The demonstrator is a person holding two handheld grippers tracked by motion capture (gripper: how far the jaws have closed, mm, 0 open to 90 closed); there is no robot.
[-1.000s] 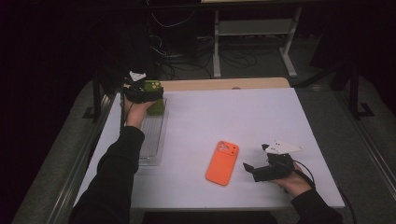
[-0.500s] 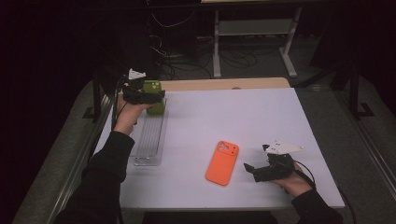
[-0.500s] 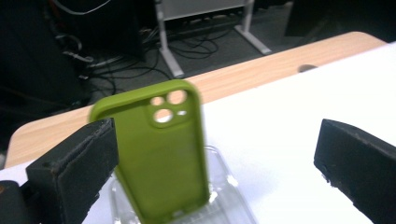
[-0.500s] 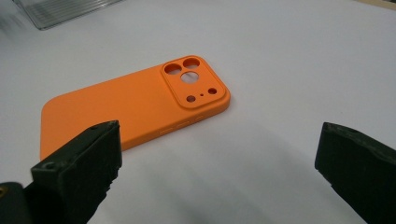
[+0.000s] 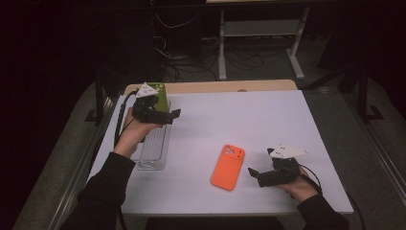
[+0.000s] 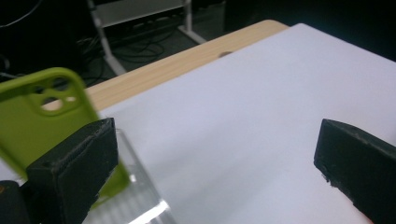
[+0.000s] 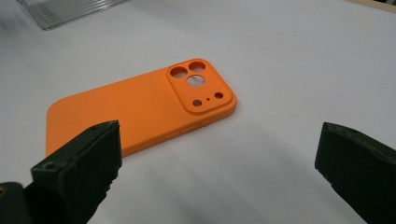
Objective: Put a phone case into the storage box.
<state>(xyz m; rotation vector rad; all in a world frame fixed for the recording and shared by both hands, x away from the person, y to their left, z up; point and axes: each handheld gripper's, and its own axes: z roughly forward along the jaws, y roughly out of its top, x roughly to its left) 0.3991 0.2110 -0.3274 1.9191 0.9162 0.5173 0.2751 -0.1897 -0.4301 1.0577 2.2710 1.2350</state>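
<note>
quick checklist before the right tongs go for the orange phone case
1. Right tongs open: ok, jaws wide apart in the right gripper view.
2. Orange case free, flat on the table: ok.
3. Tongs lined up with the case: not ok, it lies off toward the left jaw.
4. Left tongs out of the way: ok, open, over by the clear tray.
5. Green case seated in the tray: cannot tell.

One phone case [image 5: 228,166] lies on the table [image 5: 249,120]; another [image 5: 160,97] stands in the rack [image 5: 152,151], far left.
</note>
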